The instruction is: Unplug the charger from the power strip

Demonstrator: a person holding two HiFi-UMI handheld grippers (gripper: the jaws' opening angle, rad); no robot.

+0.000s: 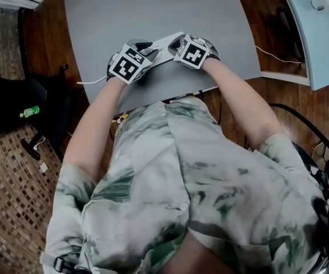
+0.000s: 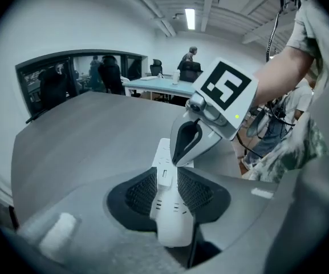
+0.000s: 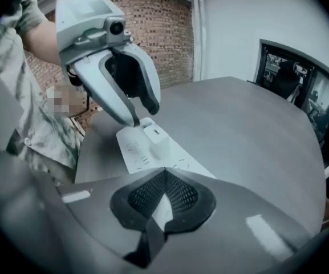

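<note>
at the near edge of the grey table (image 1: 153,10), the white power strip (image 3: 134,150) lies flat, with the charger (image 3: 156,139), a small white cube, plugged in near one end. the left gripper (image 3: 144,113) stands wide open astride the charger, pads not pressing. the right gripper (image 3: 164,174) has its tips together over the strip, holding nothing. i'd guess the charger is light, hard, smooth and seated tight. grip its flat sides and pull straight up, or the light strip lifts too.
</note>
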